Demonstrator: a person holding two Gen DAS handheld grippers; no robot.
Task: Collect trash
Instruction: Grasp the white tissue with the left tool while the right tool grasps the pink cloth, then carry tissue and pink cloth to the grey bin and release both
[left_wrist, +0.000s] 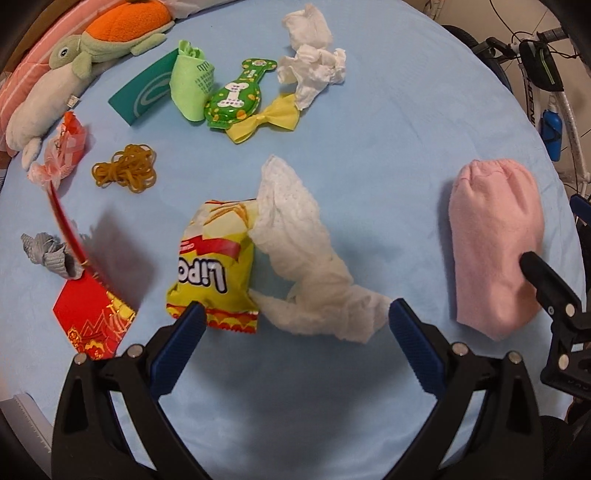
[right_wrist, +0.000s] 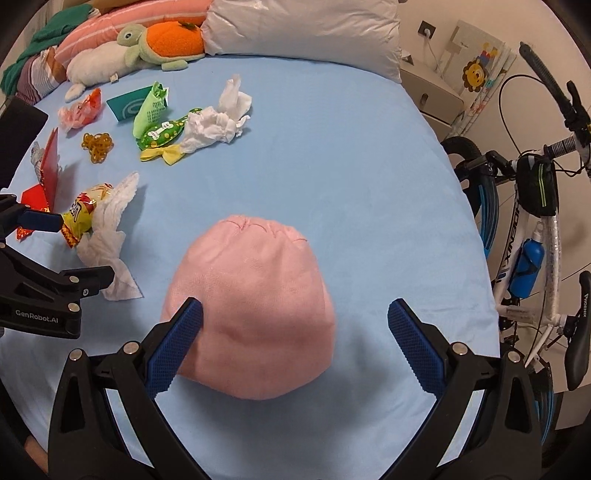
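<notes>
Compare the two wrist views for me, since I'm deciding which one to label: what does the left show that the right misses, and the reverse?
Only the left view shows the grey ribbon clearly. Only the right view shows the white pillow and the wall socket. Both show the yellow snack bag, the long tissue, the pink hat, the rubber bands, the bicycle and the blue sheet.

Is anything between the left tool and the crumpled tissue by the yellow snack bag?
Nothing visible. The open left tool sits right at the long crumpled white tissue; the yellow snack bag lies against the tissue's left side.
</notes>
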